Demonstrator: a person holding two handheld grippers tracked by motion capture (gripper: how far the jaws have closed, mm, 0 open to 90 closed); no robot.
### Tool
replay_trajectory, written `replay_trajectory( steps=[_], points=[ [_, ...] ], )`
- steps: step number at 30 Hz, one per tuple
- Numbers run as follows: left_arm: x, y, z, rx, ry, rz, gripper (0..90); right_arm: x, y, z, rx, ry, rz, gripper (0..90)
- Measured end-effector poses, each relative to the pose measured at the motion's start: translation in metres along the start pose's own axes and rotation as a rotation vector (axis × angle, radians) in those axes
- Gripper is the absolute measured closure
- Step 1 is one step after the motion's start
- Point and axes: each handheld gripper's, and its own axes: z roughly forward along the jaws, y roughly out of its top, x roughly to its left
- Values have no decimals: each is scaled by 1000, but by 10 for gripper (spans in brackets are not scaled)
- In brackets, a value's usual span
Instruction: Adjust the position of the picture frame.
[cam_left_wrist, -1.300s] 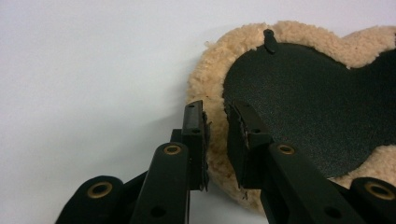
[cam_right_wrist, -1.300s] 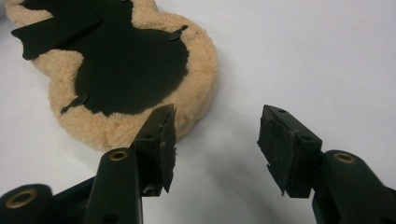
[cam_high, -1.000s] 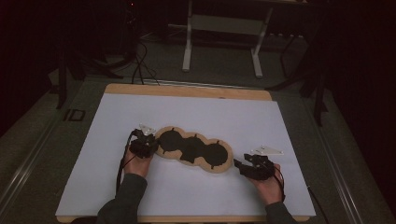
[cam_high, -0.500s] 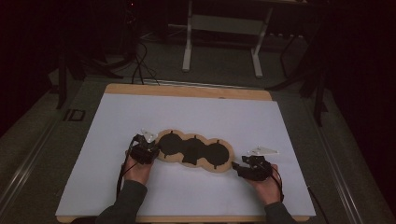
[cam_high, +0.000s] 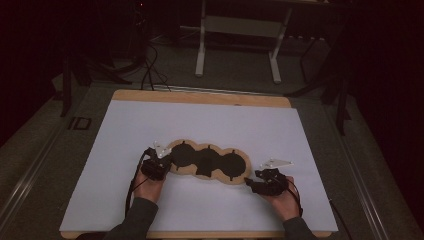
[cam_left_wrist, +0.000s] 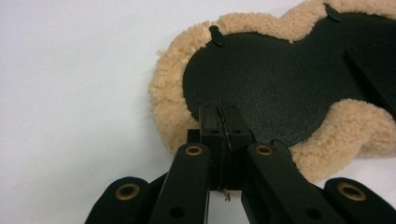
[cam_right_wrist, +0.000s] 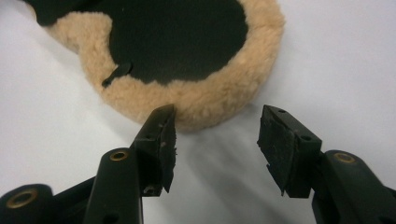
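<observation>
item: fleece pad (cam_high: 207, 162), three-lobed, tan fleece rim, black centre, laid flat on the white sheet (cam_high: 210, 120) of the table (cam_high: 200, 97), mid-front.
left gripper (cam_left_wrist: 219, 126): at the pad's left lobe; jaws have just been closing and are now pressed together, with what looks like the thin edge of the black layer pinched between them in the left gripper view. How much is caught can't be told.
right gripper (cam_right_wrist: 217, 135): just off the right lobe, jaws spread, nothing between them; fleece rim lies right ahead of the tips, near one pad (cam_right_wrist: 163, 133) but not gripped.
step in hand (judged): both ends to be gripped, probably for a lift or fold.
how to do it well: right jaws to be eased forward so the rim sits well between the pads before closing; a bite through fleece plus black layer is preferred, since fluff alone may slip. Left pinch to be checked as deep enough before any pull. Both ends to be raised evenly so the pad is not dragged or twisted.
containers: none seen; nothing is stowed in anything.
</observation>
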Motion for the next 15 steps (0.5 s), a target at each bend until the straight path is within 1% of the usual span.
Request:
replay_trajectory(
  steps=[4, 6, 8, 9, 10, 12, 15],
  points=[
    [0, -1, 0, -2, -4, -2, 900, 2, 0, 1, 14, 12, -11, 478],
    [0, -1, 0, -6, -13, -2, 900, 3, 0, 2, 22, 18, -18, 508],
    [0, -2, 0, -10, -14, 7, 900, 4, 0, 2, 25, 26, -14, 557],
    [-1, -2, 0, -12, -13, 10, 900, 5, 0, 1, 29, 29, -14, 566],
    [-1, -3, 0, -13, -12, 14, 900, 9, 0, 1, 39, 34, -19, 613],
    [-1, -3, 0, -15, -13, 15, 900, 11, 0, 1, 43, 40, -21, 629],
    [-1, -3, 0, -17, -14, 18, 900, 18, -1, 2, 53, 38, -35, 737]
  ],
)
